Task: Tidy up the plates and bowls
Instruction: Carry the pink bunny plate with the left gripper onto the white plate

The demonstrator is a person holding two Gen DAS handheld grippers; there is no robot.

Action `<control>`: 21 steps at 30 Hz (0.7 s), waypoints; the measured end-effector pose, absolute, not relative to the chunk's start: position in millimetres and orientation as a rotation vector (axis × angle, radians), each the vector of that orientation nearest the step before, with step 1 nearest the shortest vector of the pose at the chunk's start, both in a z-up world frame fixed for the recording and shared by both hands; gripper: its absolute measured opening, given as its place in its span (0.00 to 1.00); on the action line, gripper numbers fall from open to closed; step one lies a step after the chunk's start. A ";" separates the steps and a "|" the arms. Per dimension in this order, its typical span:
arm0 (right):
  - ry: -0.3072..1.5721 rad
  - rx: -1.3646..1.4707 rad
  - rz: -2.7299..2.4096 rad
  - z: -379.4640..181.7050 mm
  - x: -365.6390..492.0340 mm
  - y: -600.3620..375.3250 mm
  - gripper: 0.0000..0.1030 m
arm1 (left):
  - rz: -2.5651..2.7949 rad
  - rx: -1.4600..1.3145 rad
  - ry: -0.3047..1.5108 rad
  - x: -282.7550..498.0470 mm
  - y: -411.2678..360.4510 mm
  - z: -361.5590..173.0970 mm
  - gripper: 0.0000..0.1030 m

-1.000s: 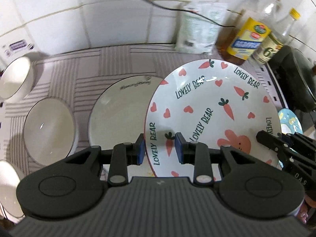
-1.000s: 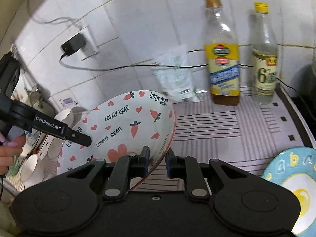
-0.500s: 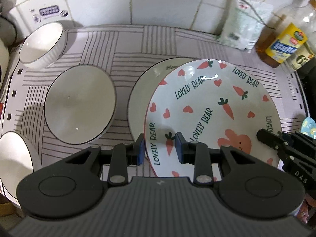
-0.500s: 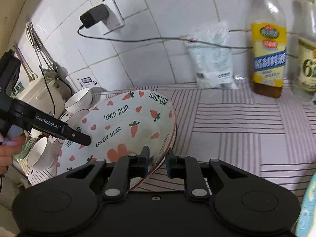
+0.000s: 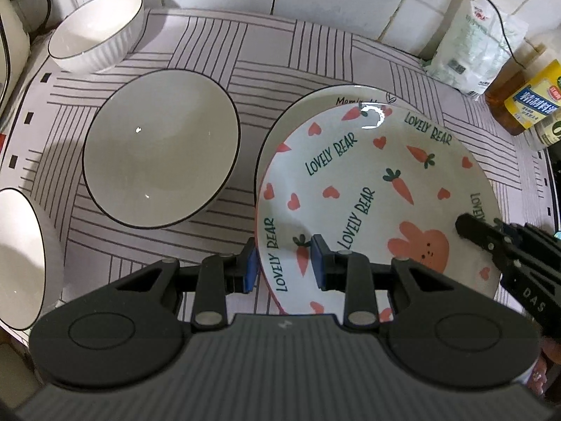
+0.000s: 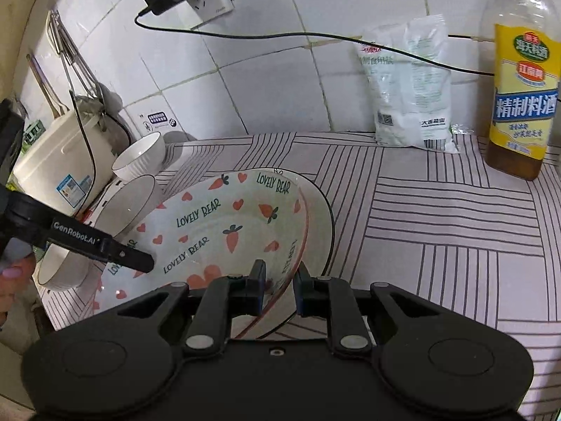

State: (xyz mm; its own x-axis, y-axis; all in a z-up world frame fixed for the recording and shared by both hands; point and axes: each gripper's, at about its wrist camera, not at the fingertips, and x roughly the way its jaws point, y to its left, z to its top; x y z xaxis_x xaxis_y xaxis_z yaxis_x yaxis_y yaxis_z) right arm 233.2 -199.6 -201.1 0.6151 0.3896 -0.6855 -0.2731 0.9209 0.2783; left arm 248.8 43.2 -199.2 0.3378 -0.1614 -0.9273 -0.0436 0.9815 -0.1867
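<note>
Pink hearts and orange carrots fill the near foreground: the carrot plate (image 5: pixel 368 189) is gripped on both sides. The left gripper (image 5: pixel 284 263) is nearly closed, pinching the plate's near-left rim, one pad outside, one inside. Over in the right wrist view, the right gripper (image 6: pixel 278 289) is closed down tight on the opposite rim. So it's a two-handed carry, and the plate hangs right over the white plate (image 5: pixel 312 105) with the dark rim that lies on the striped desk (image 5: pixel 280 56).

This looks like the stacking step, plate onto plate. Next move, by my reading: lower it level, centre it on the plate below, then ease both sets of pads apart together so neither edge drops first.

Left of the stack sits a large white bowl (image 5: pixel 161 147), another bowl (image 5: pixel 21 259) cut off at the near-left edge, and a ribbed bowl (image 5: pixel 96 31) farther back by the tiled wall.

Hard to call: whether the carrot plate already touches the one beneath, since most of that lower plate is covered. The writing on its far rim is partly hidden. A yellow-labelled bottle (image 6: pixel 522 80) at far right is cropped by the frame.
</note>
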 end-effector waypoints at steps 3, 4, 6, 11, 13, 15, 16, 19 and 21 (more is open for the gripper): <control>0.830 0.132 0.387 -202.5 238.0 -197.2 0.20 | -0.062 -0.172 1.277 253.6 39.4 -206.6 0.31; 0.828 0.123 0.395 -202.1 239.3 -195.7 0.20 | -0.067 -0.149 1.278 254.2 36.6 -206.5 0.31; 0.830 0.109 0.390 -201.2 243.2 -193.8 0.20 | -0.072 -0.106 1.279 255.9 31.6 -205.0 0.31; 0.841 0.049 0.368 -200.9 250.4 -185.0 0.20 | -0.074 -0.088 1.295 259.9 26.1 -209.1 0.31; 0.853 0.032 0.349 -200.4 253.1 -182.2 0.20 | -0.074 -0.081 1.295 260.2 22.8 -210.5 0.31; 0.852 0.025 0.332 -198.4 252.5 -181.1 0.20 | -0.084 -0.081 1.300 260.6 21.7 -212.4 0.31; 0.857 0.016 0.319 -198.0 251.7 -179.6 0.21 | -0.084 -0.076 1.301 260.5 20.9 -212.2 0.31; 0.882 -0.049 0.291 -197.0 250.9 -167.2 0.29 | -0.077 -0.056 1.298 261.2 19.9 -212.7 0.31; 0.881 -0.090 0.271 -196.3 250.7 -159.6 0.35 | -0.076 -0.060 1.299 261.8 21.4 -213.3 0.31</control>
State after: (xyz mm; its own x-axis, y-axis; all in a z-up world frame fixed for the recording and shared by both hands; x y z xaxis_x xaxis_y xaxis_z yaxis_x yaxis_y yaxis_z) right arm 250.7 -159.6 -196.3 0.6048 0.1974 -0.7715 -0.2709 0.9620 0.0338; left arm 261.8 21.4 -213.3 0.2664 -0.0896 -0.9597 0.0224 0.9960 -0.0868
